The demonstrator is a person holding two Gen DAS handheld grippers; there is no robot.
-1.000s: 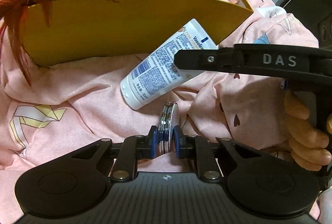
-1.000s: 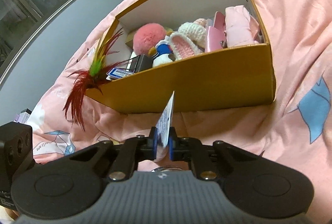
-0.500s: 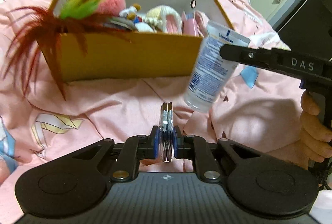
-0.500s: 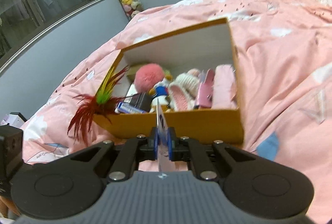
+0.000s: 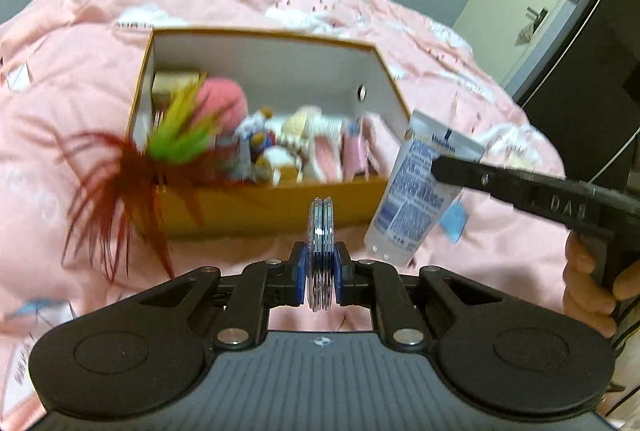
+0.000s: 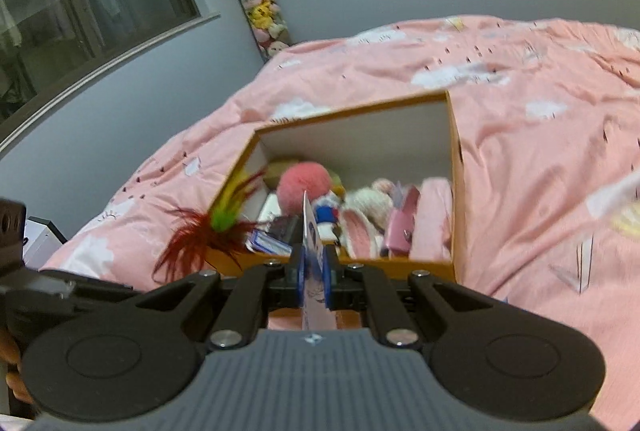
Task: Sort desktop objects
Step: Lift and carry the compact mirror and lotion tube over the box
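Left wrist view: my left tool (image 5: 320, 273) clamps stacked discs (image 5: 321, 231) before the box (image 5: 276, 205); they look stiff, slick, best pinched flat. Right of them, my right tool (image 6: 315, 277) squeezes a soft, light tube (image 5: 420, 191) by its crimp.

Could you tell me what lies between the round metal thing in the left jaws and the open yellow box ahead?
Only bare pink bedcover, as the left wrist view shows. The disc in the left gripper faces the box.
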